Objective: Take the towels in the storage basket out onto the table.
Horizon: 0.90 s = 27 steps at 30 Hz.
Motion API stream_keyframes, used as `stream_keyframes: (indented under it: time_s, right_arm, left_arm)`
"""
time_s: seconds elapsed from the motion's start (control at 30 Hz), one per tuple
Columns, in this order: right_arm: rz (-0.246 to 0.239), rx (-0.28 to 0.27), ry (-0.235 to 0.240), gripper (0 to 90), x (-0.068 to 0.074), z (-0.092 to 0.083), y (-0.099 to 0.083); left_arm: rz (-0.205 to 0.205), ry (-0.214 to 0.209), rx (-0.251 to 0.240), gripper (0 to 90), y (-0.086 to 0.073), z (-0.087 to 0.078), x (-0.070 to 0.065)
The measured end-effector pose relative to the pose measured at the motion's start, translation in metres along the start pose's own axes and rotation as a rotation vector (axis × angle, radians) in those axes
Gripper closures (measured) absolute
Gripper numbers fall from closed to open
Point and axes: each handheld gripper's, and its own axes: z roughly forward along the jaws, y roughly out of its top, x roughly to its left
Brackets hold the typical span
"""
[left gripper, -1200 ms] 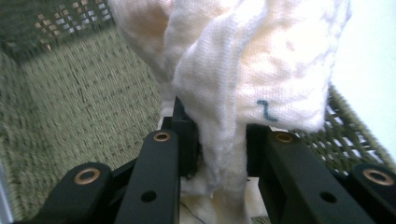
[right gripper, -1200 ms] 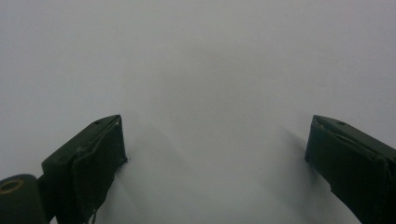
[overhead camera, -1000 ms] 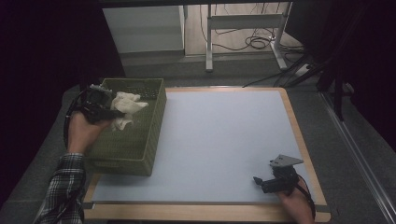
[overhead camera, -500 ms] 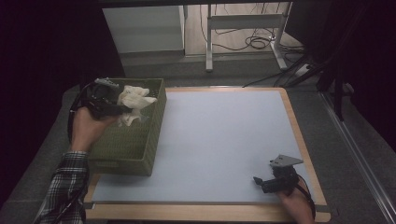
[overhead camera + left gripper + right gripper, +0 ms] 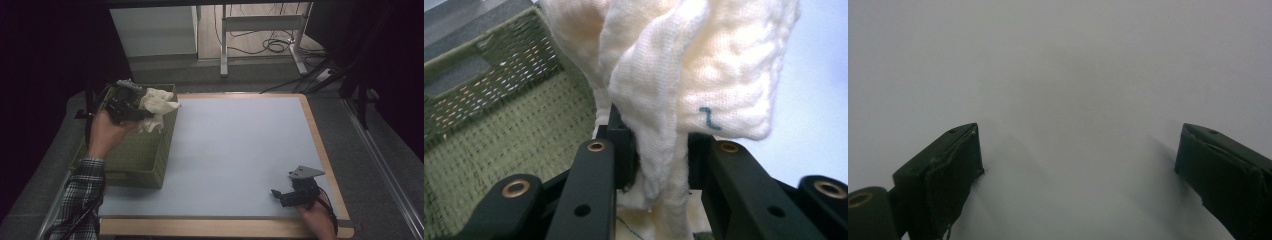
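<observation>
Cloth (image 5: 724,75) higher now, marked "2"

The left gripper (image 5: 131,104), raised in the left hand (image 5: 106,131) above the far end of the basket (image 5: 145,160), keeps its jaws pinched on cloth (image 5: 156,107), while the right gripper (image 5: 287,194), well apart from the basket, rests low with jaws spread wide.

The cloth (image 5: 704,75) is an off-white, loosely woven textile with a rough, nubby surface and soft folds. The basket (image 5: 145,155) is woven green fibre, matt and coarse, with an open weave in its walls. The table (image 5: 240,145) has a smooth, matt, pale grey-blue top framed by light wood, and the left gripper (image 5: 656,150) has matt black plastic arms with brass-coloured rivets.
</observation>
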Motion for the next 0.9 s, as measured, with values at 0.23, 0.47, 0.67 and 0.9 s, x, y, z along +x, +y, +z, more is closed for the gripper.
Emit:
stream_keyframes:
  time_s: [0.23, 0.47, 0.67, 0.9]
  right_arm:
    - [0.001, -0.001, 0.001, 5.0, 0.000, 0.000, 0.000]
    - [0.001, -0.001, 0.001, 5.0, 0.000, 0.000, 0.000]
    - [0.000, 0.000, 0.001, 5.0, 0.000, 0.000, 0.000]
    - [-0.002, -0.001, 0.001, 5.0, 0.000, 0.000, 0.000]
  left_arm:
    - [0.029, -0.017, 0.004, 73.7, 0.013, 0.010, -0.013]
    - [0.060, -0.040, 0.008, 73.7, 0.025, 0.025, -0.028]
    - [0.092, -0.061, 0.022, 73.7, 0.035, 0.040, -0.042]
    - [0.116, -0.093, 0.033, 73.5, 0.043, 0.061, -0.060]
